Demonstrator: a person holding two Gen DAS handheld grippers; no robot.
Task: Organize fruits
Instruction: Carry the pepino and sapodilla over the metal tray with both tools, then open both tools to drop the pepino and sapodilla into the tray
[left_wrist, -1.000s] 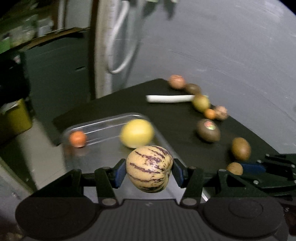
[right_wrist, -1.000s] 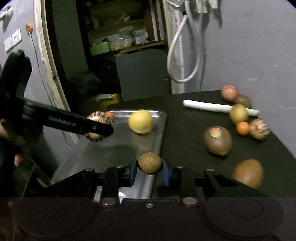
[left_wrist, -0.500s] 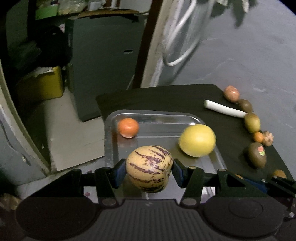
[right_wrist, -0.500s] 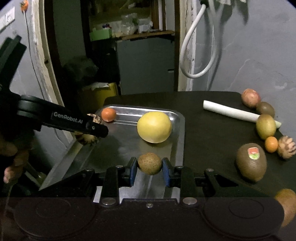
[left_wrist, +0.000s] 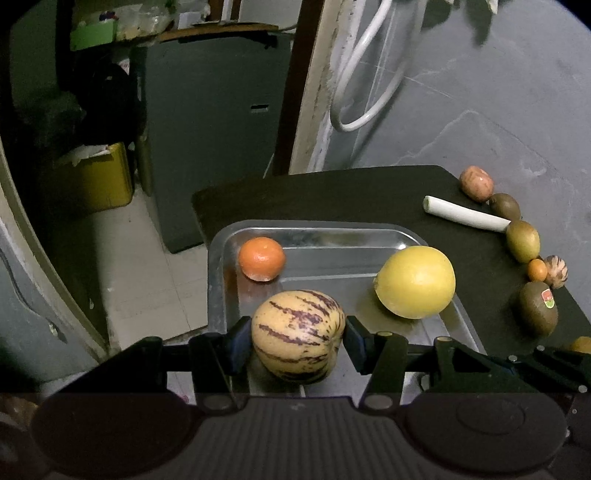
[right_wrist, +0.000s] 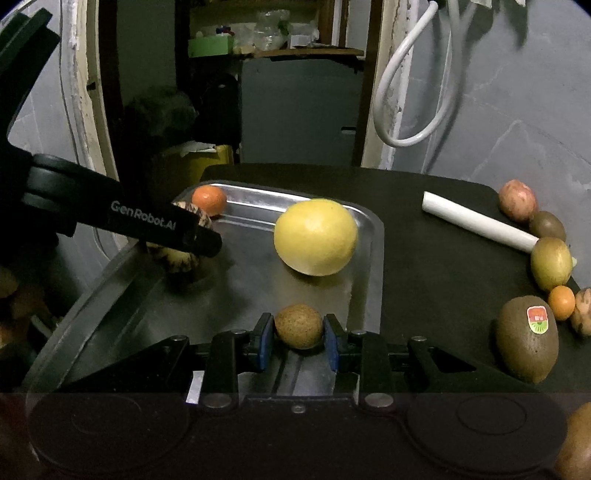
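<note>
Striped fruit (left_wrist: 298, 338): cream with purple streaks, clamped between the blue pads of the left gripper (left_wrist: 298, 341), over the near left part of the metal tray (left_wrist: 325, 230).
Small brown fruit (right_wrist: 299, 325): round and rough-skinned, pinched between the pads of the right gripper (right_wrist: 299, 332), over the tray's near edge, close to its right rim.
Tray contents: a large yellow fruit (left_wrist: 415, 281) lies toward the right side; a small orange fruit (left_wrist: 261, 258) sits in the far left corner.
Tabletop (left_wrist: 369, 195): dark, with the tray at its left end.
Loose fruit, right side: a kiwi with a sticker (left_wrist: 537, 308), a tiny orange fruit (left_wrist: 536, 269), a ribbed brown fruit (left_wrist: 556, 266), a green-yellow fruit (left_wrist: 522, 240), another brown fruit (left_wrist: 505, 206) and a reddish fruit (left_wrist: 476, 183) curve along the far edge.
White stalk (left_wrist: 465, 213): lies on the tabletop, its right end touching the green-yellow fruit.
Hidden or cut off: in the right wrist view the left gripper's finger covers most of the striped fruit; another brown fruit (right_wrist: 576, 443) is cut by the frame's lower right corner; whether either held fruit touches the tray cannot be told.
</note>
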